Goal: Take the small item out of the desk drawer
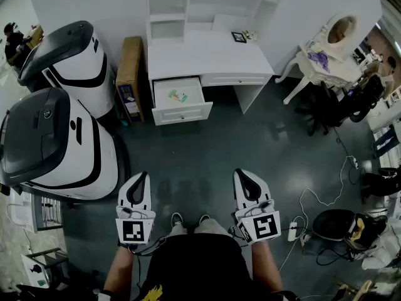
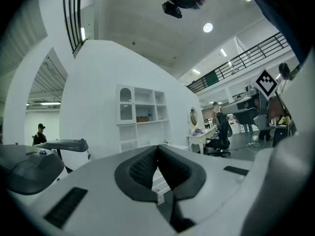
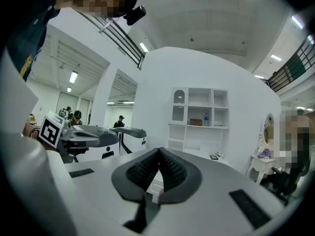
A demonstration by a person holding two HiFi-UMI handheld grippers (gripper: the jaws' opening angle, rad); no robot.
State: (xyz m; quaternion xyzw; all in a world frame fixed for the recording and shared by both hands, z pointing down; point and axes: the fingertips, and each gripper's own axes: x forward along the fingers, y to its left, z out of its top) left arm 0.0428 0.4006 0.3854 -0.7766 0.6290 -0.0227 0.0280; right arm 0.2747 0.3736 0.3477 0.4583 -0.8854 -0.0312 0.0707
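A white desk (image 1: 207,55) stands ahead against the wall, its left drawer (image 1: 182,111) pulled open. Inside the drawer lies a small green and orange item (image 1: 178,96). My left gripper (image 1: 139,178) and right gripper (image 1: 243,175) are held level over the dark floor, well short of the desk, one on each side of my feet. Both are shut with nothing between the jaws. In the left gripper view the closed gripper (image 2: 158,147) points at the desk (image 2: 142,132); the right gripper view shows the same, with the gripper (image 3: 159,150) shut and the desk (image 3: 197,136) beyond.
Two large white and black machines (image 1: 56,137) stand on the left. A cardboard box (image 1: 130,74) leans beside the desk. A white vanity table (image 1: 326,55), a dark chair (image 1: 338,105) and floor cables (image 1: 313,199) lie to the right.
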